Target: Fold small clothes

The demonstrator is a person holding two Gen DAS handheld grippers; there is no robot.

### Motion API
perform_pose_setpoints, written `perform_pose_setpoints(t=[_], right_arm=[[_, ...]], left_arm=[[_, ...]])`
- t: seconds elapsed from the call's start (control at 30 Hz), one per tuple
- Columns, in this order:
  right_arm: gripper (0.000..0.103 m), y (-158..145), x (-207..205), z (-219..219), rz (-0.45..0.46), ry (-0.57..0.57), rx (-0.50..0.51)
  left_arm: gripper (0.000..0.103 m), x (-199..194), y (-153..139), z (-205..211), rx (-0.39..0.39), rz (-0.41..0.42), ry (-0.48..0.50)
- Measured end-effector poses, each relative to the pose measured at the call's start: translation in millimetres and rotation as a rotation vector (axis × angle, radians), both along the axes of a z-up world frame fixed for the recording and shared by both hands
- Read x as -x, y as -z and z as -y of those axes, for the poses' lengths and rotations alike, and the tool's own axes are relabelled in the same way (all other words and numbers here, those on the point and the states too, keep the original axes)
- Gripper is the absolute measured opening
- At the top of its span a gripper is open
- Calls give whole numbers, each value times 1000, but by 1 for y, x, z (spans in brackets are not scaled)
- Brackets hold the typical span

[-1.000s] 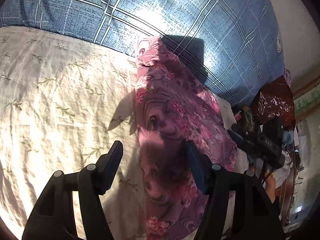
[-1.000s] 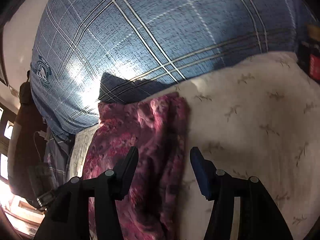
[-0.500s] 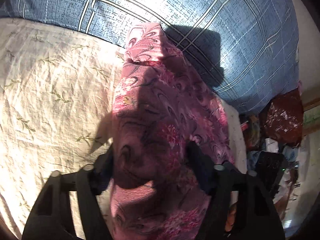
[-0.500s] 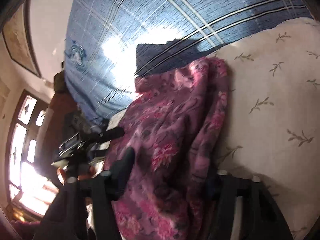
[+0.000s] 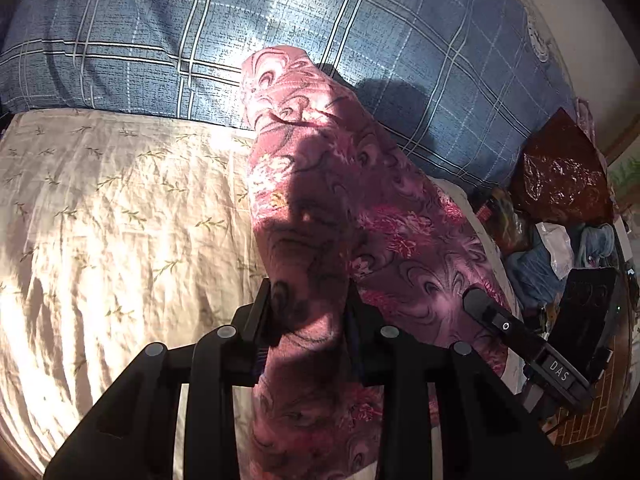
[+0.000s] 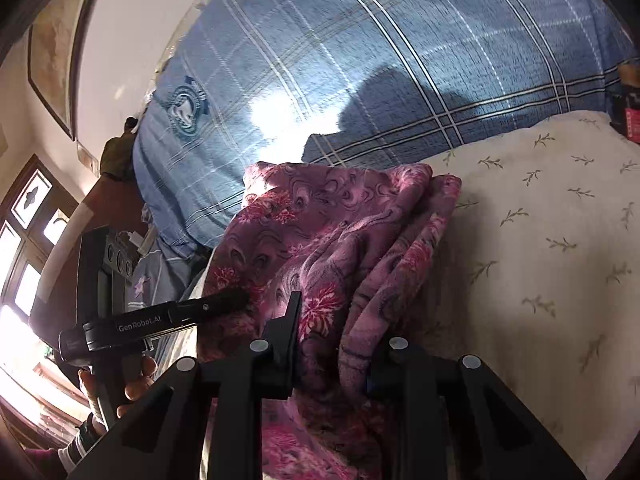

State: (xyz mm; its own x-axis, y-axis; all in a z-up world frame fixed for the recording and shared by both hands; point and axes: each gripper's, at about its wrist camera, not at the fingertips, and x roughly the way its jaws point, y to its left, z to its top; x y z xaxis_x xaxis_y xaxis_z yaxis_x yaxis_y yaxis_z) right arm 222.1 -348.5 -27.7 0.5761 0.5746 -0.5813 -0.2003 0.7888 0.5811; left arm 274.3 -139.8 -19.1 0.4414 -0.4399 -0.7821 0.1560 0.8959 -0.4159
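We find the pink floral garment (image 5: pixel 320 208) lying lengthwise on the cream bedsheet (image 5: pixel 120 216) against the blue plaid pillow (image 5: pixel 360 40). Left gripper (image 5: pixel 308 320) and right gripper (image 6: pixel 332 340) each pinch a bunched near edge — apparently to lift it for a fold.

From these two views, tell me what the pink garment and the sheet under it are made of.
Pink floral garment: probably soft, fleecy knit, matte; its surface looks fuzzy and it bunches in thick, rounded folds. Cream sprigged sheet: likely thin woven cotton, matte, with fine crisp wrinkles.
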Motion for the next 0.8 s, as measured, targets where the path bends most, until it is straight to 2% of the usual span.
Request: perform_pose_setpoints(t=[0.1, 0.2, 0.3, 0.37, 0.47, 0.53, 0.6, 0.63, 0.67, 0.7, 0.73, 0.8], right_arm=[[23, -8, 24, -8, 16, 2, -19], [23, -11, 43, -20, 17, 1, -17], [23, -9, 48, -23, 14, 72, 81], [27, -5, 47, -11, -9, 148, 150], [31, 14, 30, 13, -117, 233, 243], [32, 19, 25, 32, -139, 265, 180], [36, 11, 26, 44, -89, 301, 108], [37, 8, 22, 51, -67, 304, 42], [40, 9, 17, 57, -70, 299, -29], [48, 13, 10, 62, -88, 302, -78], [51, 19, 1, 65, -110, 314, -102], [51, 34, -23, 65, -157, 309, -93]], left_arm=[[18, 31, -22, -14, 17, 65, 17], [18, 56, -36, -22, 56, 75, 46], [18, 59, -29, -28, -20, 64, 19], [18, 50, -16, -48, -20, 4, -28], [18, 38, 3, -76, 58, -104, -99], [18, 29, 10, -89, 86, -128, -125], [20, 18, 12, -91, 115, -140, -113], [25, 9, 14, -87, 118, -147, -106], [38, -1, 15, -80, 123, -154, -91], [45, -10, 17, -71, 128, -160, -71], [52, -18, 18, -61, 127, -159, -58], [53, -37, 26, -39, 122, -157, -33]])
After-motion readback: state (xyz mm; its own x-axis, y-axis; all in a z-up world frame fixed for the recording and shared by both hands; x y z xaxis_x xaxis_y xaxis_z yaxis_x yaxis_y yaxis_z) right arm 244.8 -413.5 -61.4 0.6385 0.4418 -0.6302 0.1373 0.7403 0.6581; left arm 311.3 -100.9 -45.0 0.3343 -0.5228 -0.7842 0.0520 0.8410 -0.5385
